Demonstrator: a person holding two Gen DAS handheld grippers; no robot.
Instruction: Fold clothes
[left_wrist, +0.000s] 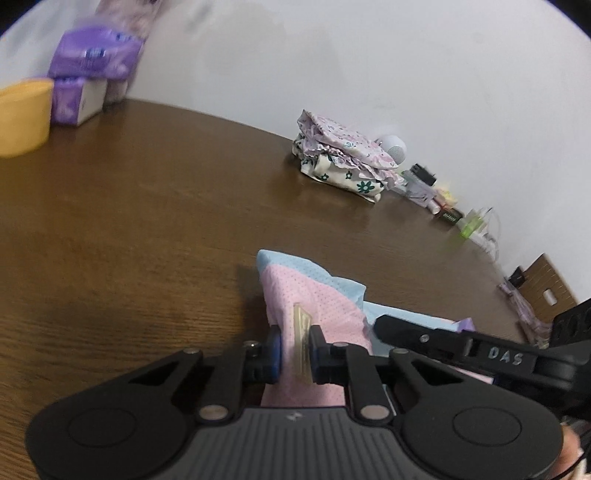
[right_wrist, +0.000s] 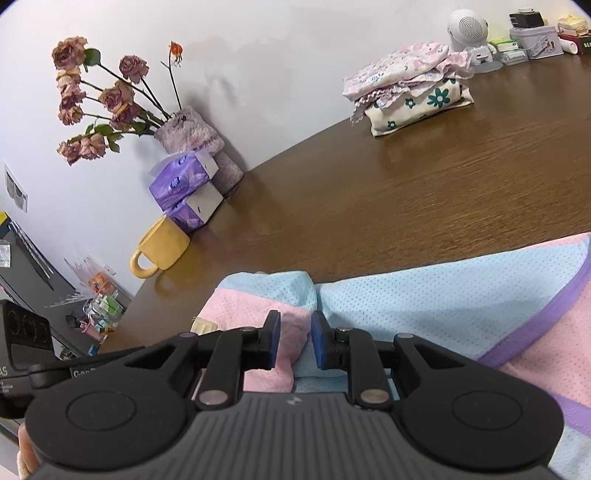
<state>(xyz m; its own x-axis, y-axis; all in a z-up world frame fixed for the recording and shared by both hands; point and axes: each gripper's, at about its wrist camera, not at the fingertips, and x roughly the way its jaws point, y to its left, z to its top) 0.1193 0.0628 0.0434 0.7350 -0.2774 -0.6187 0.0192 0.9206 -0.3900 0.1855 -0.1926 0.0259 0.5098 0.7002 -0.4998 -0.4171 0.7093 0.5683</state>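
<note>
A pink and light-blue mesh garment with purple trim (left_wrist: 314, 291) (right_wrist: 443, 295) lies on the brown wooden table (left_wrist: 147, 221) (right_wrist: 406, 192). My left gripper (left_wrist: 295, 350) is shut on a raised pink edge of it, and a beige label sits between the pads. My right gripper (right_wrist: 295, 341) is shut on a bunched pink and blue fold close by. A black finger of the right gripper (left_wrist: 424, 336) shows in the left wrist view just right of the held edge. Both grippers sit side by side at the garment's near end.
A stack of folded floral clothes (left_wrist: 343, 162) (right_wrist: 406, 88) rests at the table's far side by the wall. A yellow mug (right_wrist: 162, 247), purple tissue packs (right_wrist: 184, 184) and a vase of dried roses (right_wrist: 192, 129) stand at the left. A white speaker (right_wrist: 467, 26) and small boxes line the far right.
</note>
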